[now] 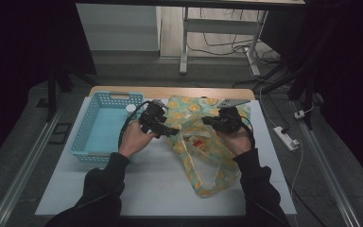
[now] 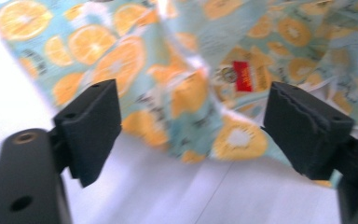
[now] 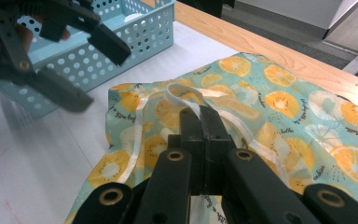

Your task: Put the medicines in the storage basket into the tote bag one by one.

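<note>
White counter (image 1: 160, 189) carries a limp, light orange-print bag (image 3: 279, 102); right tongs (image 3: 200, 114) pinch its white strap (image 3: 179, 95), likely the safest hold, while left tongs (image 2: 191, 121) stand wide, empty.

A turquoise bag (image 1: 203, 142) printed with orange slices, beside a light-blue basket (image 1: 105, 127) on a white table (image 1: 156, 184).

— What sort of room is this, then?

— A lab or recording studio, I'd say; black curtains (image 1: 23, 52) hang on both sides; cables (image 1: 227, 47) trail over the grey floor past a bare metal-legged desk (image 1: 217, 33).

— Anything else?

— A power strip (image 1: 286, 138) lies on the floor to the right; metal rails (image 1: 21, 175) run along both sides of the white surface (image 1: 156, 184); nothing homely about it, all rigged for filming handwork.
</note>
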